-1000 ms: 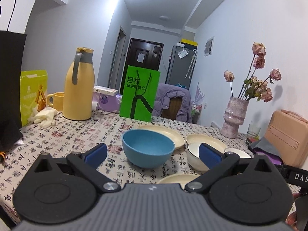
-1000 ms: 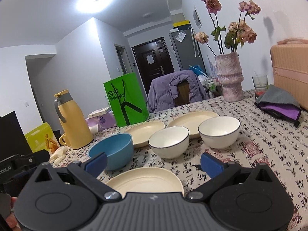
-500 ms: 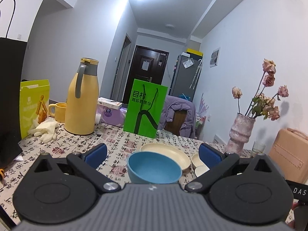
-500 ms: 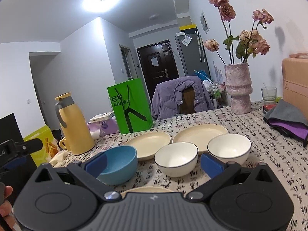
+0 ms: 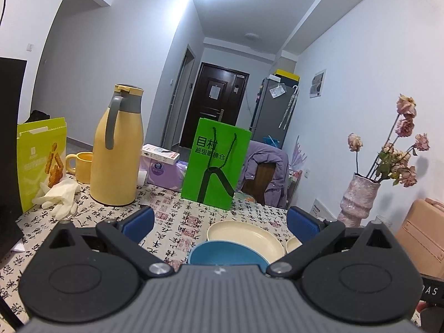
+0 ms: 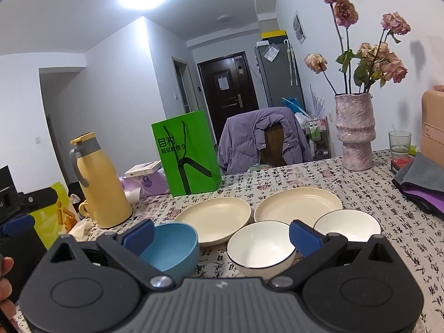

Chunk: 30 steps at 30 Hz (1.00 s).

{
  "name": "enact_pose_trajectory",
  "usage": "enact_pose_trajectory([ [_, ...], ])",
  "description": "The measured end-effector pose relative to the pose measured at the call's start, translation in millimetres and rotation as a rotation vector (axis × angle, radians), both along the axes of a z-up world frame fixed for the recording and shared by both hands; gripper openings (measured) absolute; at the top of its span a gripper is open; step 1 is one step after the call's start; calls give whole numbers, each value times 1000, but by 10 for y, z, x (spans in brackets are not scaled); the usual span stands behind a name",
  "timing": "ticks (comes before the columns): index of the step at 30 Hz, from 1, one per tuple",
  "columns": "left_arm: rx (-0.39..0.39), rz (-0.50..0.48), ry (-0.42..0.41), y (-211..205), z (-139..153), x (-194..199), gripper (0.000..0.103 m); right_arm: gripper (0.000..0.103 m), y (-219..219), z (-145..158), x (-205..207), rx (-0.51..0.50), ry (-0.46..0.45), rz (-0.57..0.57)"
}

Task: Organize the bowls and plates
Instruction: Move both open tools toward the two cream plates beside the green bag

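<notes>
Both grippers — left gripper, right gripper — held level, fingers spread, seemingly above the bowls.

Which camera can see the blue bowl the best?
The right wrist view: the blue bowl shows its rim, inside and outer wall, with only its left edge behind a blue finger pad. In the left wrist view the blue bowl is mostly hidden behind the gripper body, so only its top shows.
</notes>
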<state>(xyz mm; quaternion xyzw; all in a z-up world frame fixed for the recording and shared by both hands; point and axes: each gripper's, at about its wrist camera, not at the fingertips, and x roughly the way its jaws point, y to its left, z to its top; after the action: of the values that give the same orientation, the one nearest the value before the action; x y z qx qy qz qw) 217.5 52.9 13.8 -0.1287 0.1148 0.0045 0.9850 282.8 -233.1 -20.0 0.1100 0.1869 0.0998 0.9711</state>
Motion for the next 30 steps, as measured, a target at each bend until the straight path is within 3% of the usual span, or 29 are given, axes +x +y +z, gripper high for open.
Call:
enact_pose_trajectory([
  [17, -90, 61, 74, 304, 94, 783, 103, 103, 295, 111, 618, -38, 38, 29],
  [30, -172, 129, 122, 497, 91, 1299, 103, 103, 467, 28, 1190, -55, 98, 35],
])
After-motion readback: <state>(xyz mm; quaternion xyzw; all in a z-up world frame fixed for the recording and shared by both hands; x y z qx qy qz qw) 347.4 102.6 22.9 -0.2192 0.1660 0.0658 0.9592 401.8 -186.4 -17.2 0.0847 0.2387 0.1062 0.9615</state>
